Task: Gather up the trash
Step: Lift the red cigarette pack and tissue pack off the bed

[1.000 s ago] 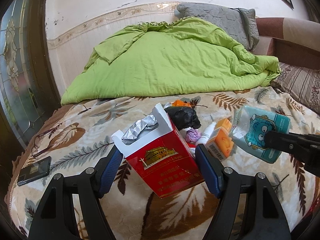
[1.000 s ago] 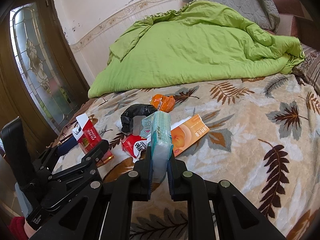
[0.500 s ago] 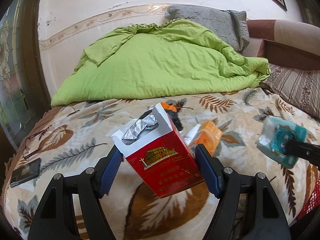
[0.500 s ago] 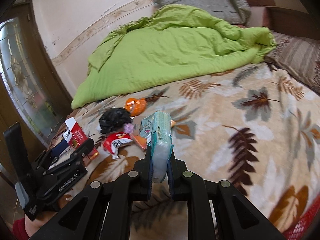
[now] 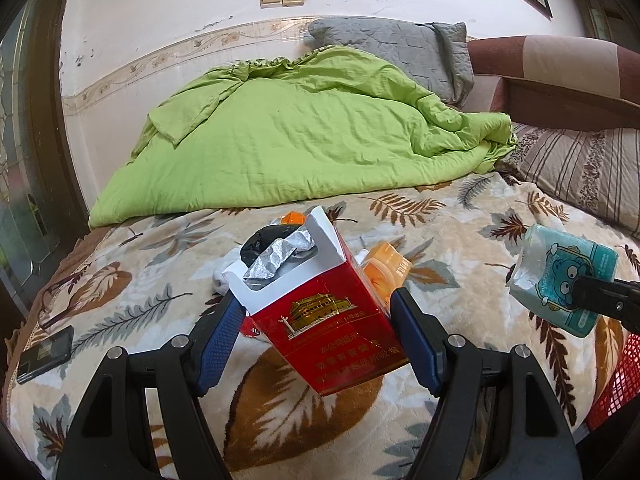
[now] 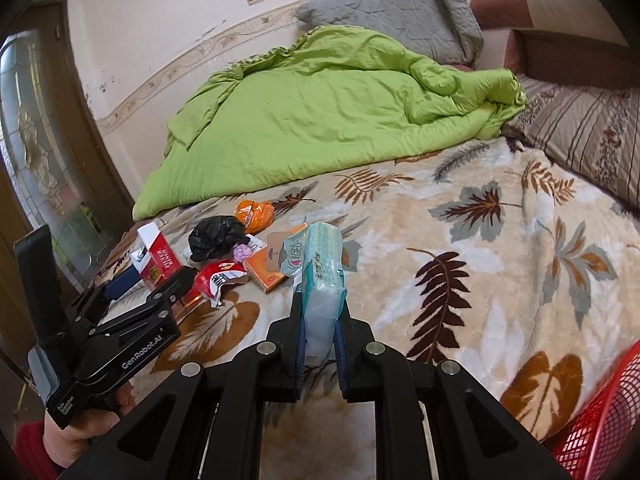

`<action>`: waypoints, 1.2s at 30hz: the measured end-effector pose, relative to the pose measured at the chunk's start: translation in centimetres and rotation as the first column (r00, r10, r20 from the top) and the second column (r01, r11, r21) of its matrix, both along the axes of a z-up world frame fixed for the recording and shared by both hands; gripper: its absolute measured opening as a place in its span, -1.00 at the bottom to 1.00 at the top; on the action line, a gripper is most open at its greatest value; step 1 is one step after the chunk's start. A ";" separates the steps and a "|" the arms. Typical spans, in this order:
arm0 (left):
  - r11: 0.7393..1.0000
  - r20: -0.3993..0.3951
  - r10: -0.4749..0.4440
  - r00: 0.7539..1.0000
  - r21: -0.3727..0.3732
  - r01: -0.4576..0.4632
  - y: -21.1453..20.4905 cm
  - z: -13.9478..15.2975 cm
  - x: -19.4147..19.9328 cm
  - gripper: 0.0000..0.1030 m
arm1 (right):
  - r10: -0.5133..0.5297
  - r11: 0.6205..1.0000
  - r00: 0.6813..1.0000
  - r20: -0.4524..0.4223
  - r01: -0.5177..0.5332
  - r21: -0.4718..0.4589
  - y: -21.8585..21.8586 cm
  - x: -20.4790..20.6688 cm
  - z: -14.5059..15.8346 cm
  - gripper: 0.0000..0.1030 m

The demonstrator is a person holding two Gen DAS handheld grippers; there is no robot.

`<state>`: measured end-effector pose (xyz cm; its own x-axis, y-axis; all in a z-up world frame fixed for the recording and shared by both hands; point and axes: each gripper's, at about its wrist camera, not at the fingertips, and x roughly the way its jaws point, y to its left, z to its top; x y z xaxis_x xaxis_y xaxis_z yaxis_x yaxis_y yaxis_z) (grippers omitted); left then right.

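Note:
My left gripper (image 5: 316, 340) is shut on a red cigarette box (image 5: 320, 320) with an open white lid and foil, held above the bed; the box also shows in the right wrist view (image 6: 158, 256). My right gripper (image 6: 318, 328) is shut on a teal tissue pack (image 6: 322, 276), which also shows in the left wrist view (image 5: 564, 280). On the blanket lie a black bag (image 6: 216, 236), an orange wrapper (image 6: 254, 212), an orange box (image 6: 268, 268) and a red-and-white wrapper (image 6: 218, 280). A red mesh basket (image 6: 600, 420) sits at the lower right.
A green quilt (image 5: 300, 136) covers the far half of the bed, with a grey pillow (image 5: 396, 56) and a striped pillow (image 5: 580, 168) behind. A black phone (image 5: 46, 354) lies at the left edge. A glass door (image 6: 36, 132) stands on the left.
Both grippers have moved right and back with their loads. The red basket has come into view at the lower right. The trash pile now lies further left.

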<state>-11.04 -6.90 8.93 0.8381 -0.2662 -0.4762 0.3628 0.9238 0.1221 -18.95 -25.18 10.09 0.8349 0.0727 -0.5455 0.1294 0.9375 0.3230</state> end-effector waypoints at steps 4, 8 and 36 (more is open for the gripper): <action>1.000 0.001 -0.001 1.000 -0.003 0.001 0.1 0.0 -0.2 0.43 | 0.002 1.000 1.000 -0.001 -0.002 -0.006 0.4 -0.3 0.1 -0.73; 1.000 0.004 0.000 1.000 -0.007 0.000 0.2 0.3 -0.5 0.43 | 0.002 1.000 1.000 -0.002 -0.002 -0.009 0.6 -0.4 0.2 -0.73; 0.992 -0.118 -0.085 0.989 -0.103 0.073 2.5 2.9 -8.0 0.42 | 0.034 0.989 0.999 -0.015 -0.032 0.141 0.8 -6.3 0.1 -0.73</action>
<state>-19.04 -4.41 11.87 0.7501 -0.3794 -0.5417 0.4415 0.8971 -0.0171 -25.21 -24.42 10.22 0.8214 0.1776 -0.5420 0.1055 0.8866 0.4504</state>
